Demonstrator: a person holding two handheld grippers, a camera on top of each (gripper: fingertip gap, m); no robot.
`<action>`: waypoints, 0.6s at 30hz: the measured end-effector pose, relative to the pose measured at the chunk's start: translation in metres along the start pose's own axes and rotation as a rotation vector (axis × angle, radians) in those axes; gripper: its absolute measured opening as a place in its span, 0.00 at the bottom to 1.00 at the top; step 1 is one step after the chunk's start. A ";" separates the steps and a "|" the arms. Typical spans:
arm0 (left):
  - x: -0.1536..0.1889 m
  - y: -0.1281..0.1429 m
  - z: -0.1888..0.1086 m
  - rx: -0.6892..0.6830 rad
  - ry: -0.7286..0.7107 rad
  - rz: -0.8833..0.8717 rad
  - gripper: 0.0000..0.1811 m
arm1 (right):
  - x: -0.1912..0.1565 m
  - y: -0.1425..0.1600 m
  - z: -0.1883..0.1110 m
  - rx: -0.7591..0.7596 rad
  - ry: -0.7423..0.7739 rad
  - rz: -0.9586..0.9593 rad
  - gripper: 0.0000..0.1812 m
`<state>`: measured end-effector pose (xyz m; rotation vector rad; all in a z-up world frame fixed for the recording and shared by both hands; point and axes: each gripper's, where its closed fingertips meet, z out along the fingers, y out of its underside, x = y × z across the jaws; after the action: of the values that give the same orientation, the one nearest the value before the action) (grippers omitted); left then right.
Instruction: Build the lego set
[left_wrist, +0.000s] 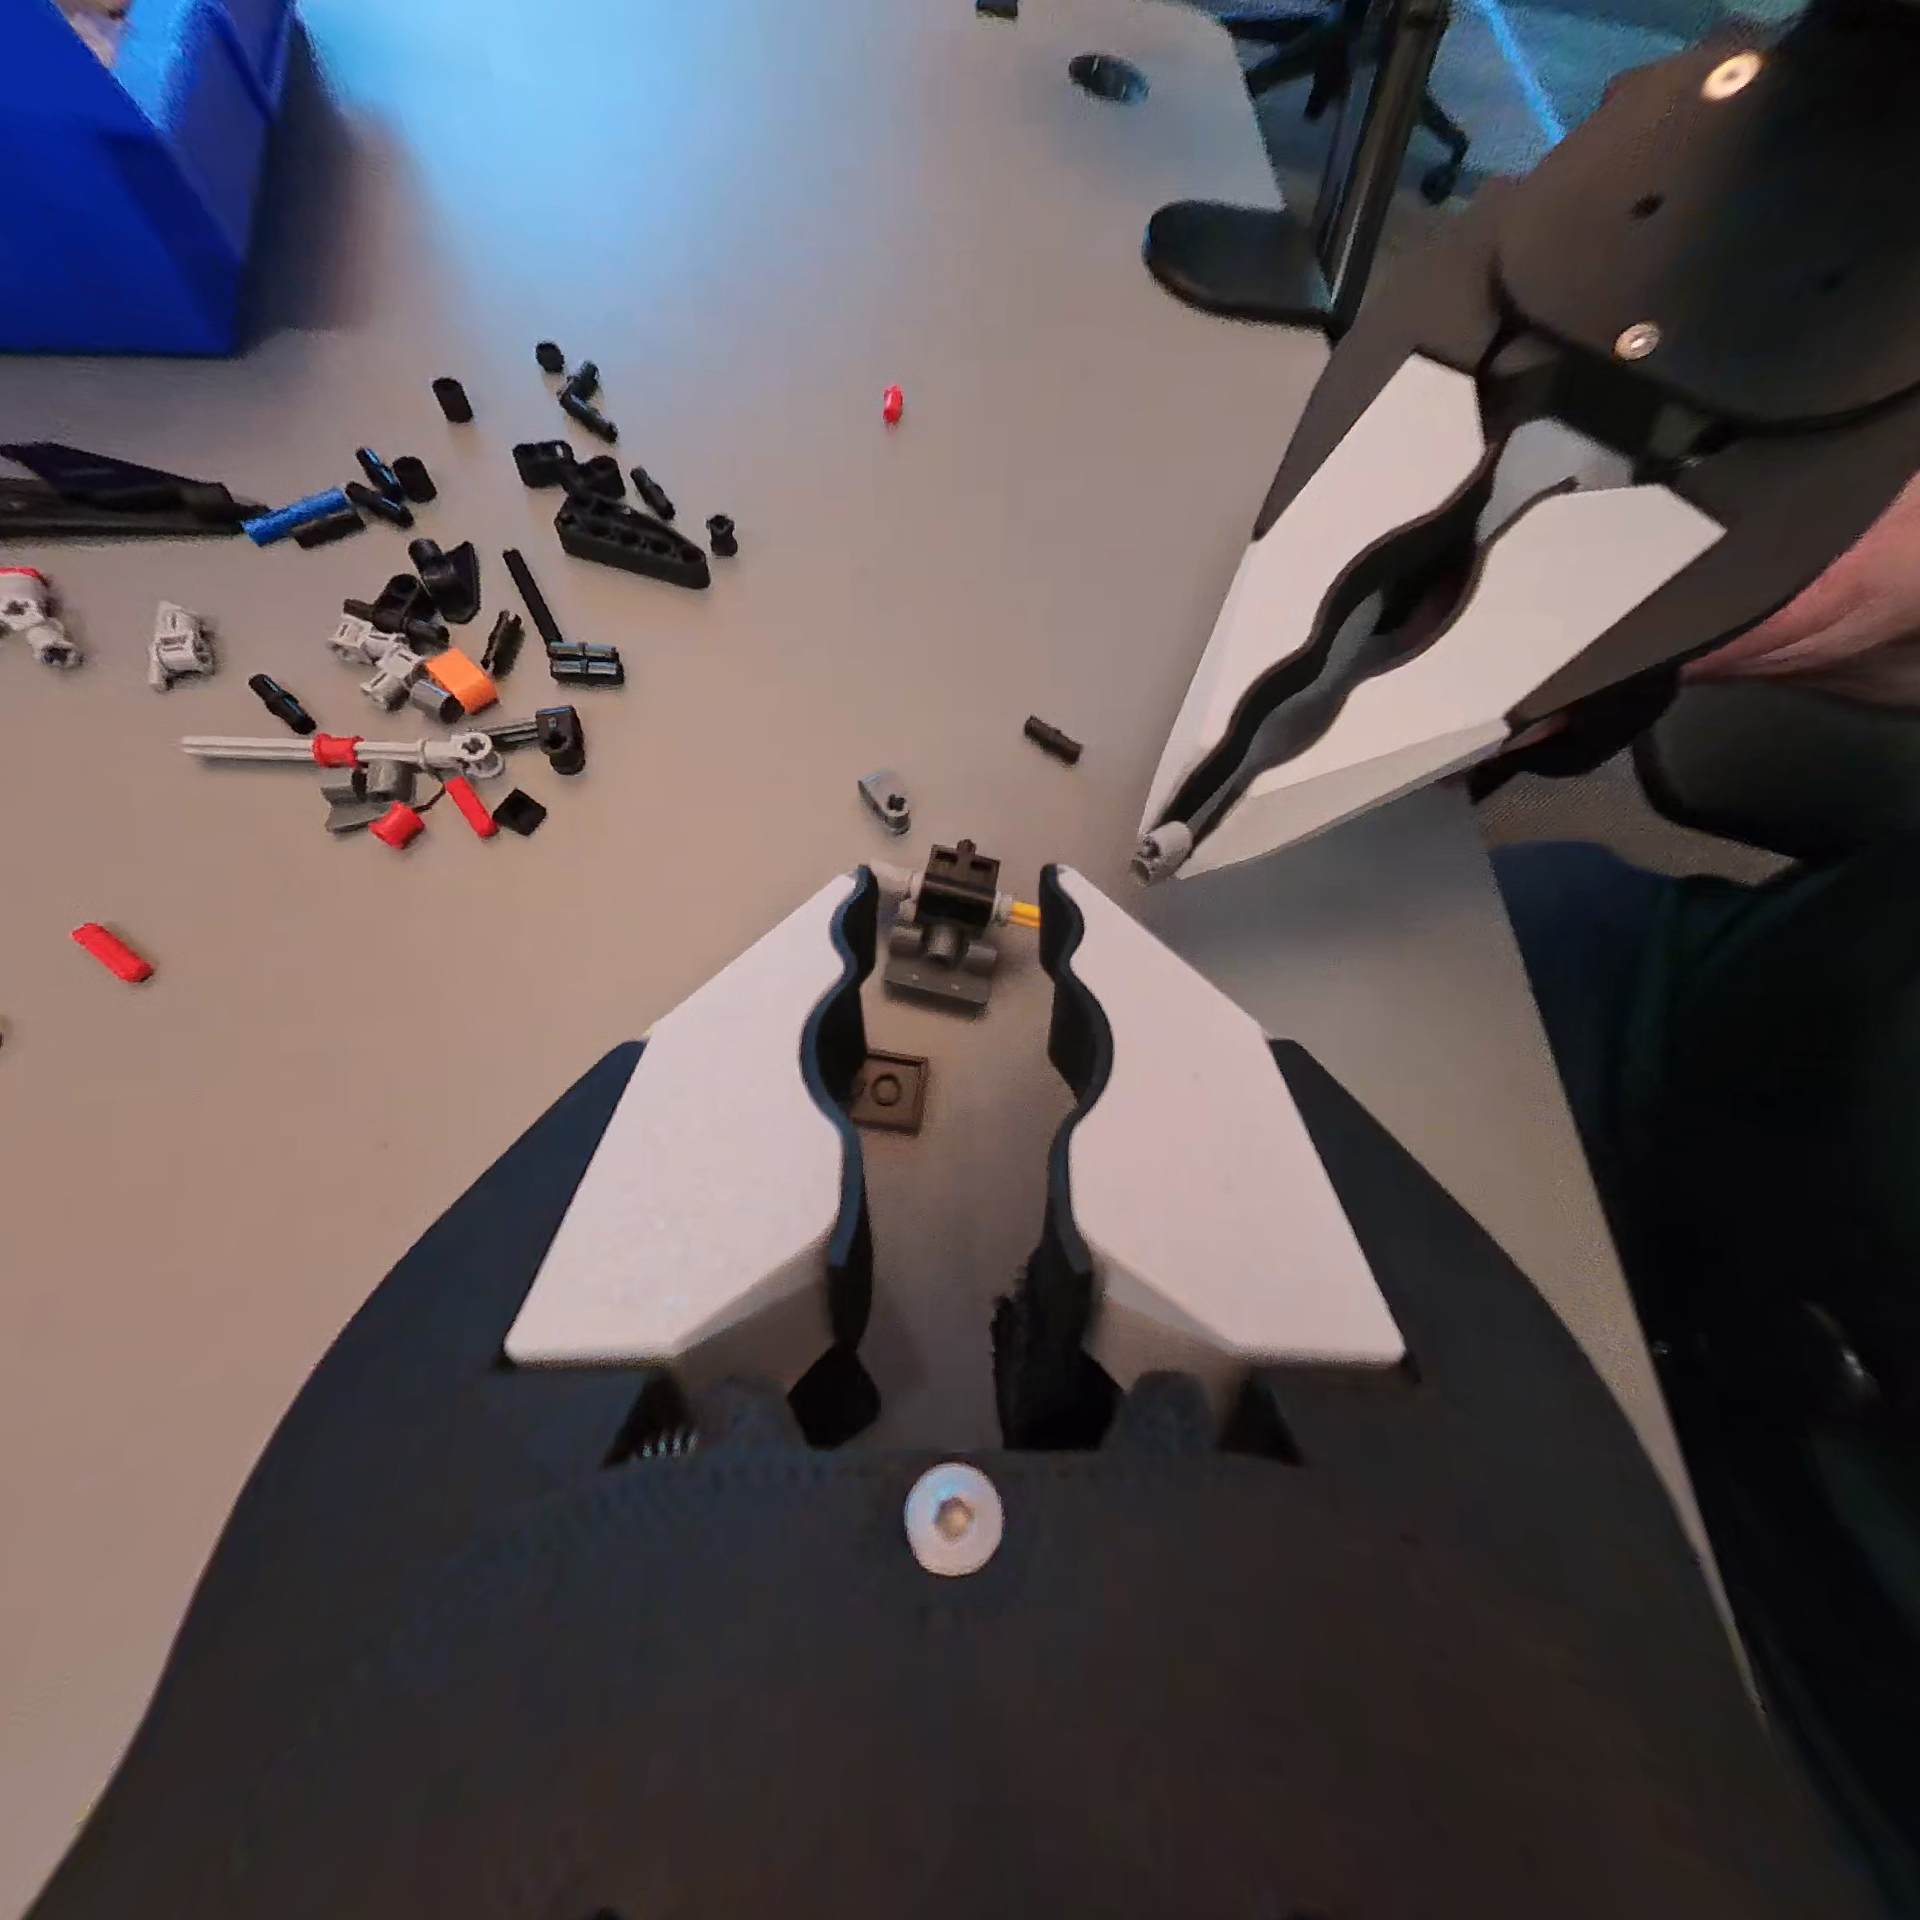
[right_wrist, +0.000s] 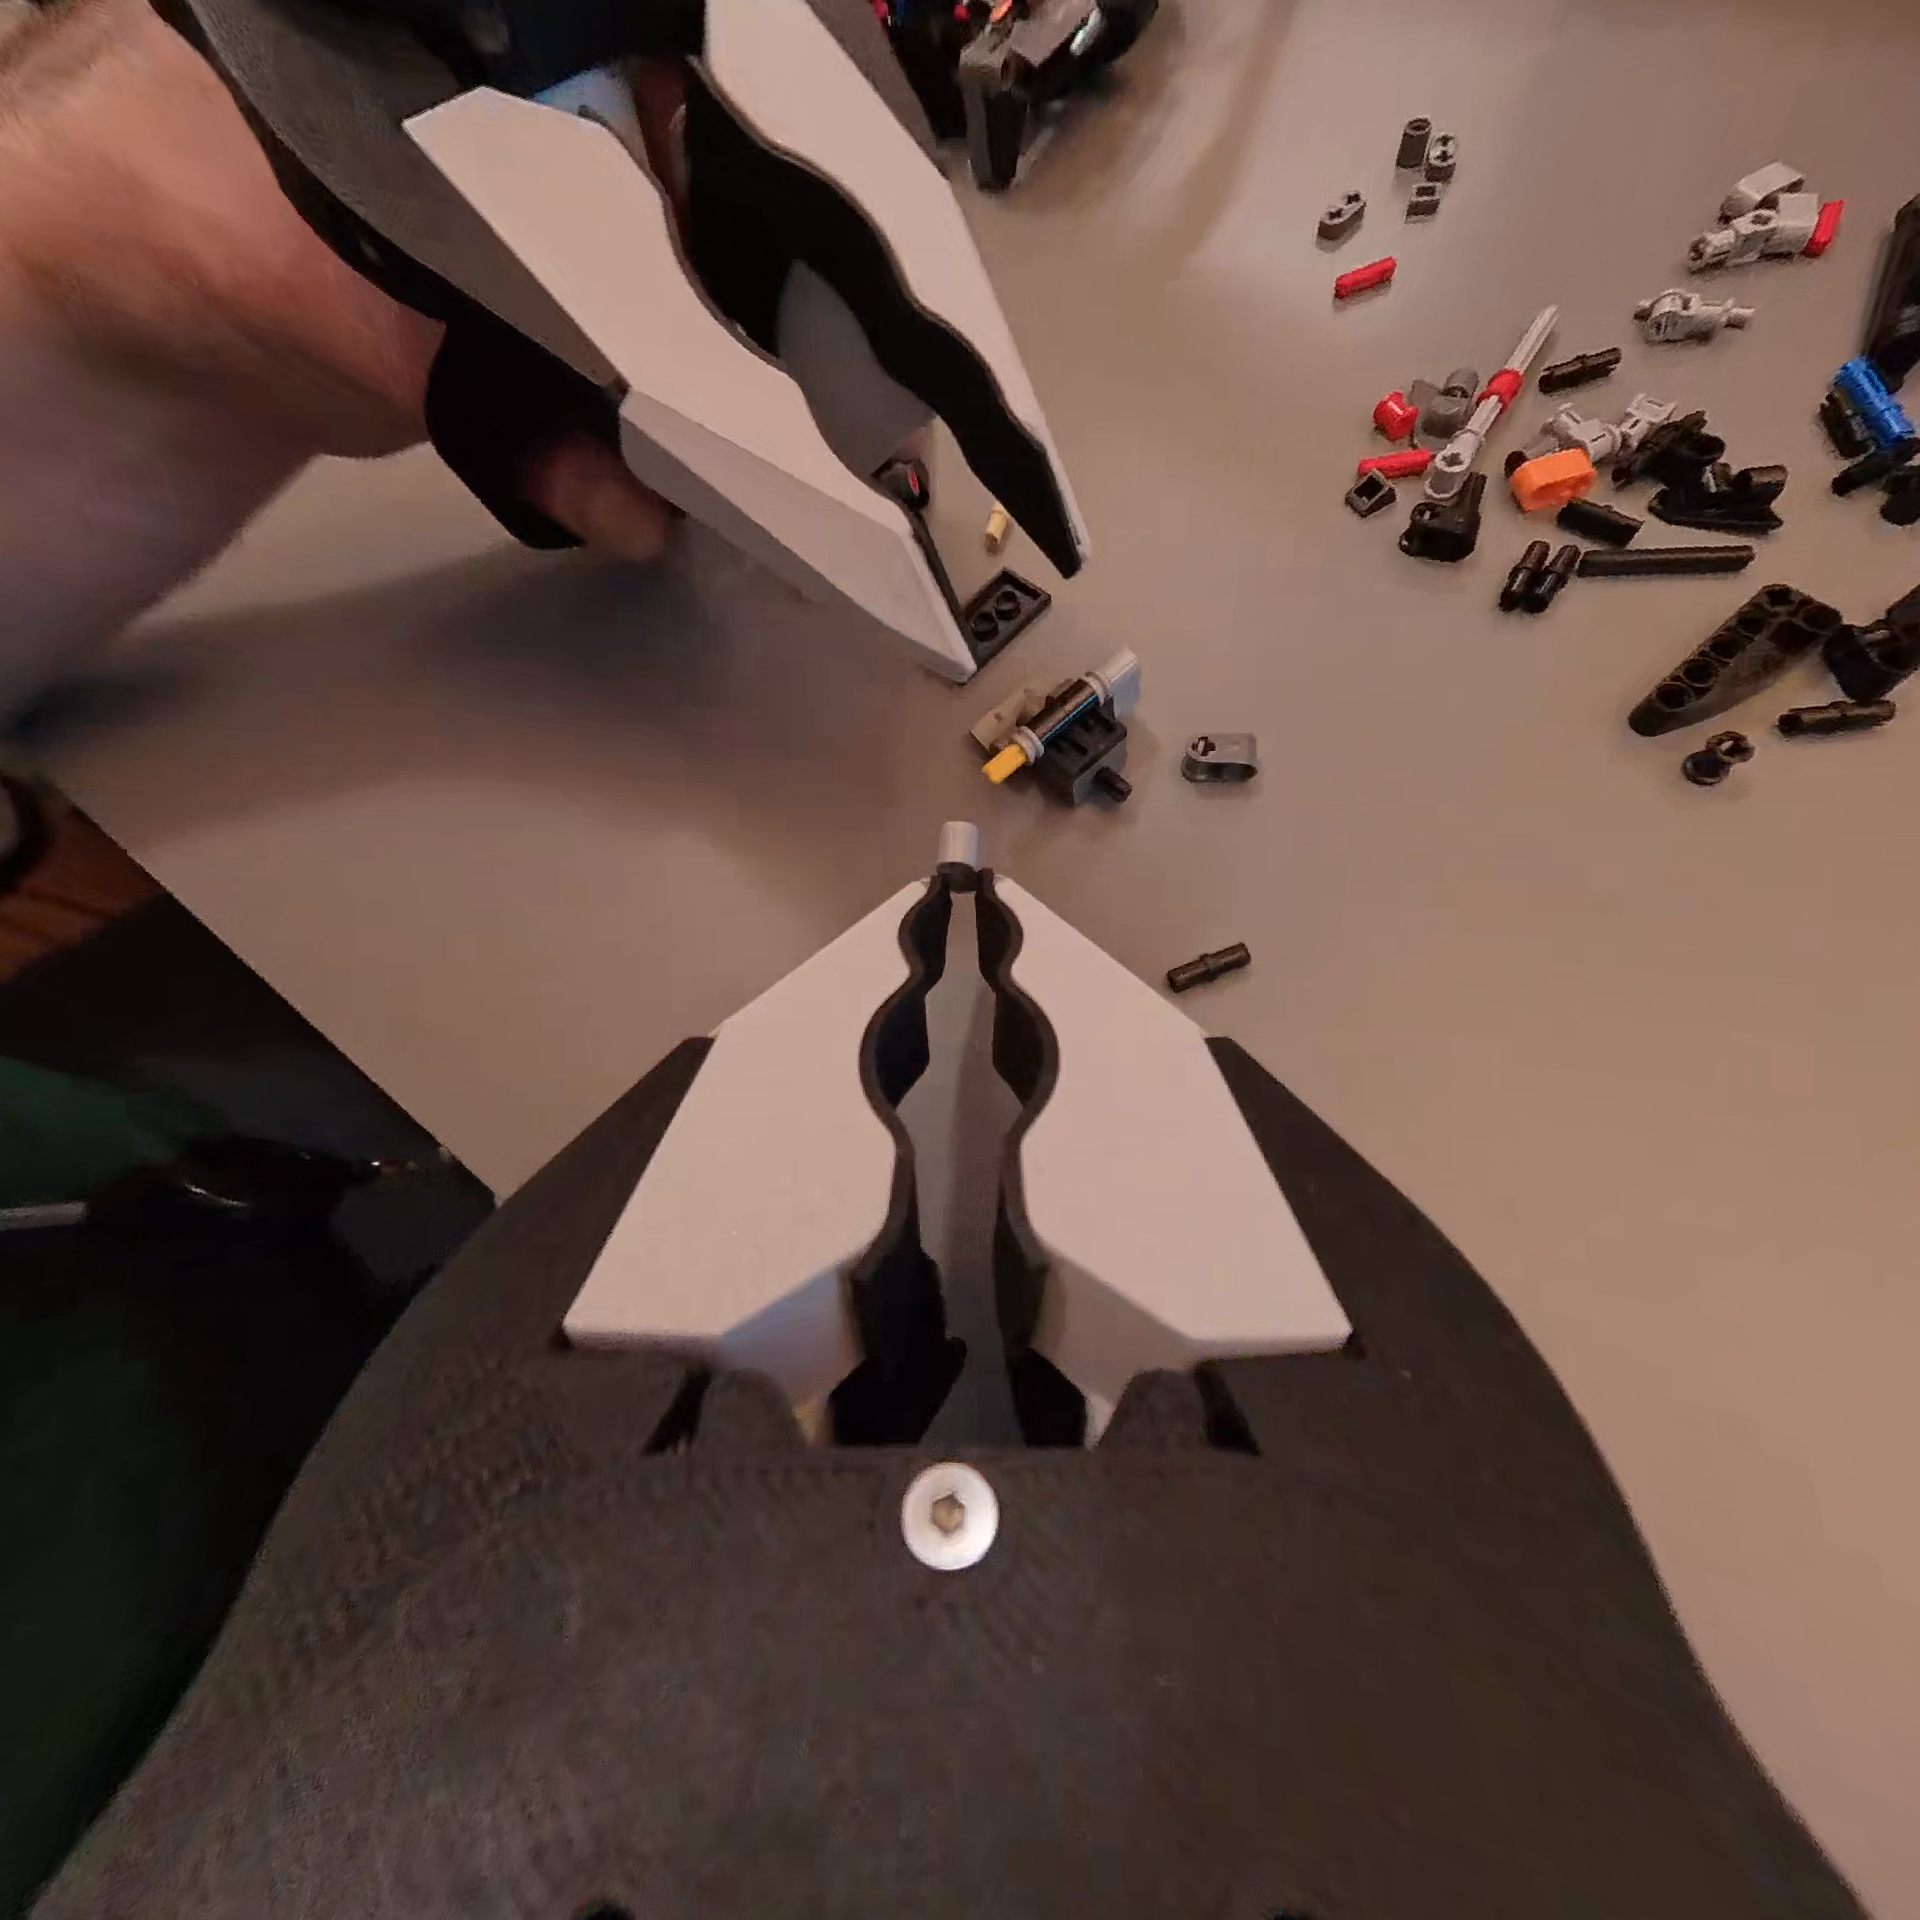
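A small assembly (left_wrist: 948, 920) of a black block, grey parts and a yellow pin lies on the grey table (left_wrist: 727, 260). My left gripper (left_wrist: 956, 885) is open, with its fingertips on either side of the assembly. A dark two-stud plate (left_wrist: 890, 1091) lies beneath its fingers. My right gripper (left_wrist: 1169, 857) is shut on a small grey bush (left_wrist: 1156, 850), just right of the assembly. In the right wrist view the right gripper (right_wrist: 961, 883) holds the bush (right_wrist: 958, 844) just short of the assembly (right_wrist: 1060, 727). The open left gripper (right_wrist: 1013, 608) hangs over the plate (right_wrist: 1003, 608).
Several loose black, grey, red, blue and orange pieces (left_wrist: 416, 644) lie to the left. Near the assembly lie a grey connector (left_wrist: 885, 800) and a black pin (left_wrist: 1051, 740). A blue bin (left_wrist: 114, 187) stands far left and a monitor foot (left_wrist: 1236, 255) far right. The table edge (left_wrist: 1538, 1039) runs close on the right. The gap from one gripper's tips to the other's is roughly 5 centimeters. My left tips are roughly 5 centimeters from the dark two-stud plate (left_wrist: 890, 1091).
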<state>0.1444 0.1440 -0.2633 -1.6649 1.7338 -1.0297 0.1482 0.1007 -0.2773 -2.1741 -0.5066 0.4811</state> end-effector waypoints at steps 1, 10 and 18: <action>-0.001 0.001 0.001 -0.008 0.003 0.002 0.16 | 0.000 0.001 0.001 -0.005 0.003 -0.003 0.02; -0.010 0.015 0.009 -0.134 0.036 0.103 0.21 | 0.004 0.003 0.006 -0.028 0.014 -0.007 0.02; -0.004 0.015 0.025 -0.144 0.065 0.122 0.17 | 0.009 0.006 0.008 -0.052 0.037 -0.023 0.02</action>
<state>0.1559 0.1427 -0.2899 -1.6036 1.9668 -0.9316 0.1524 0.1074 -0.2881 -2.2203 -0.5292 0.4185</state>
